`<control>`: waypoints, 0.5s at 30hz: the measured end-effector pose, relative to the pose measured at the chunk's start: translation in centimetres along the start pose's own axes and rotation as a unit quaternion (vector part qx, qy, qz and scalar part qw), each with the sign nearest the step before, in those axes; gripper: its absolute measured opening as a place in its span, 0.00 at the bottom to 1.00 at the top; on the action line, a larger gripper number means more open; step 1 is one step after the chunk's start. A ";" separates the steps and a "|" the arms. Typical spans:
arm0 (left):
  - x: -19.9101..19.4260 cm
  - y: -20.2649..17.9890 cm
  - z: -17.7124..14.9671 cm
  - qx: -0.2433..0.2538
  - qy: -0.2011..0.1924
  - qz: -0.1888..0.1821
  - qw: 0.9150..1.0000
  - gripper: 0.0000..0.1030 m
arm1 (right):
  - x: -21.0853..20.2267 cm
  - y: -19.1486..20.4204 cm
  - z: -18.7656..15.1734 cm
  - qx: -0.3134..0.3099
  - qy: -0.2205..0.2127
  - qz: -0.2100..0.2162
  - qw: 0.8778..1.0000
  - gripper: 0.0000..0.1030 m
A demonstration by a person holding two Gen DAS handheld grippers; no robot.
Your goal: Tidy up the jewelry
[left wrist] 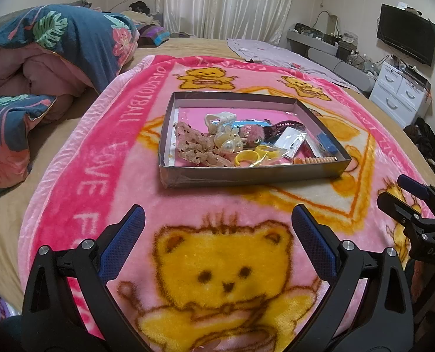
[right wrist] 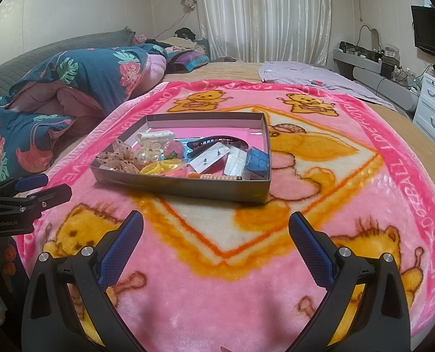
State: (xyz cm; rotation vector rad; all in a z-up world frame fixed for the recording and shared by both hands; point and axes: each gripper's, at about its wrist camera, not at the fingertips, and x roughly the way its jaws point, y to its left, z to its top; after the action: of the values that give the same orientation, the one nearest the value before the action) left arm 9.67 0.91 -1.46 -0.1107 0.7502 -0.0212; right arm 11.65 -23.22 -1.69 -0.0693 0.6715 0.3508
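A shallow grey cardboard tray (left wrist: 246,173) (right wrist: 188,186) sits on a pink bear blanket (left wrist: 217,264) (right wrist: 217,293). It holds a heap of jewelry and hair accessories: a lace bow (left wrist: 194,146) (right wrist: 119,158), pearl pieces (left wrist: 230,143) (right wrist: 147,155), yellow rings (left wrist: 246,157) (right wrist: 158,167), a pink pompom (left wrist: 254,135), a bead bracelet (left wrist: 315,160) (right wrist: 220,177) and a blue box (right wrist: 257,161). My left gripper (left wrist: 217,223) is open and empty, in front of the tray. My right gripper (right wrist: 216,226) is open and empty, in front of the tray's right part.
The blanket lies on a bed. A folded floral quilt (left wrist: 56,47) (right wrist: 79,82) lies at the left, a lilac sheet (left wrist: 276,55) (right wrist: 320,79) at the far right. White drawers (left wrist: 399,91) and a TV (left wrist: 405,36) stand beyond the bed's right edge.
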 end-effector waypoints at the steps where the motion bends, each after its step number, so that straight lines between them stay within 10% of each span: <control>1: 0.0 0.0 0.0 -0.001 0.000 0.001 1.000 0.91 | 0.0 0.0 0.0 0.000 0.000 0.000 1.000 0.96; 15: 0.1 0.1 -0.2 -0.003 0.005 -0.012 1.000 0.91 | 0.0 0.1 0.0 -0.001 -0.001 -0.001 1.000 0.96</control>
State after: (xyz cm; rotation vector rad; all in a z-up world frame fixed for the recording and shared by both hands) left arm 9.66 1.01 -1.69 -0.1249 0.7596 -0.0429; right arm 11.66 -23.15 -1.67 -0.0720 0.6690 0.3490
